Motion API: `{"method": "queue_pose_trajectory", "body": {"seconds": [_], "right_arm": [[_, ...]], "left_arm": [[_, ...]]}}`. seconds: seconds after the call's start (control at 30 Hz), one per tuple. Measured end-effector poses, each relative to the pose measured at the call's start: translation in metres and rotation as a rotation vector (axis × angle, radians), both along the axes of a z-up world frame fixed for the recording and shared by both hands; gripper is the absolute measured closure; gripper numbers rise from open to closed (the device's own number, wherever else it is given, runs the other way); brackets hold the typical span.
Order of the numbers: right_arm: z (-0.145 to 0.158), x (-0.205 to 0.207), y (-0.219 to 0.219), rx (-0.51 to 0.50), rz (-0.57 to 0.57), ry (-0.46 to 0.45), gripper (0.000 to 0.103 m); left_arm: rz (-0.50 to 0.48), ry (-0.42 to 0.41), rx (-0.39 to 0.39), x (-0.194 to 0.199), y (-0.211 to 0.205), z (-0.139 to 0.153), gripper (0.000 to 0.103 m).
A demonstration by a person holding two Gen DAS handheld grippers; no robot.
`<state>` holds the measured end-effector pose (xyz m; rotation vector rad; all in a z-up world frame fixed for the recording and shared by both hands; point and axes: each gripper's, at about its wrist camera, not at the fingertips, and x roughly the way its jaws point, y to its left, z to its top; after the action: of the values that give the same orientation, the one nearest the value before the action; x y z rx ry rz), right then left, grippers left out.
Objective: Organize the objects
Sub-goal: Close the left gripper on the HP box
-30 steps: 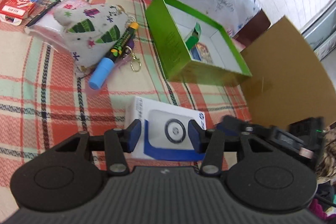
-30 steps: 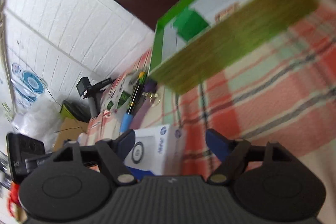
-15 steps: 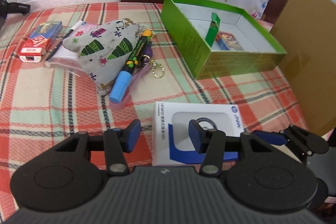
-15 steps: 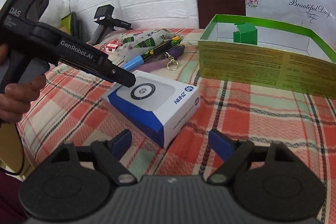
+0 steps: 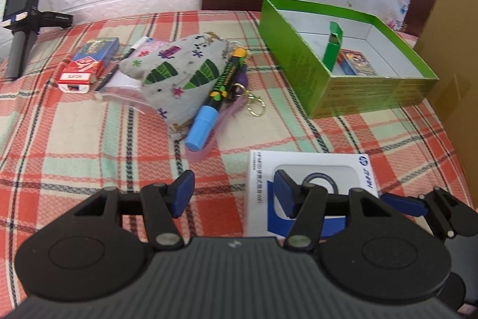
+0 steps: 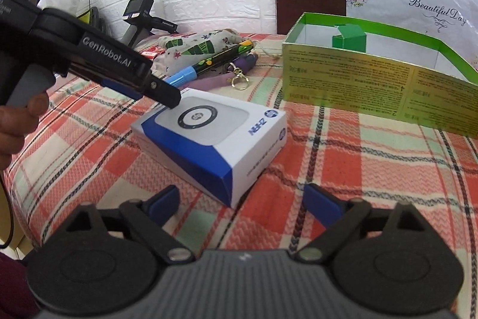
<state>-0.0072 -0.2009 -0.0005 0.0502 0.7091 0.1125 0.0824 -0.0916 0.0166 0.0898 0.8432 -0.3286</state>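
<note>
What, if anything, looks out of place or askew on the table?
Nothing looks spilled or damaged. The marker lies propped against the fabric pouch in a loose pile, and the white-and-blue box sits skewed to the green box.

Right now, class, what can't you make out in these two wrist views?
- Green cardboard box: its floor, right wrist view, hidden by the near wall.
- White-and-blue carton: near edge, left wrist view, behind the left gripper.
- Small print on the carton's side: too small.
</note>
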Motion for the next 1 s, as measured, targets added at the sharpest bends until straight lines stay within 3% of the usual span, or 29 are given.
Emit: {"method": "queue_pose_trajectory", "body": {"seconds": [0.53, 1.0], "right_arm": [[-0.01, 0.006, 0.014, -0.065, -0.013, -0.013, 0.0], [-0.011, 0.009, 0.014, -0.059, -0.007, -0.014, 0.0]], "left_arm": [[0.021, -0.005, 0.009, 0.0, 0.003, -0.001, 0.039], [0.018, -0.003, 0.019, -0.001, -0.002, -0.002, 0.036]]}}
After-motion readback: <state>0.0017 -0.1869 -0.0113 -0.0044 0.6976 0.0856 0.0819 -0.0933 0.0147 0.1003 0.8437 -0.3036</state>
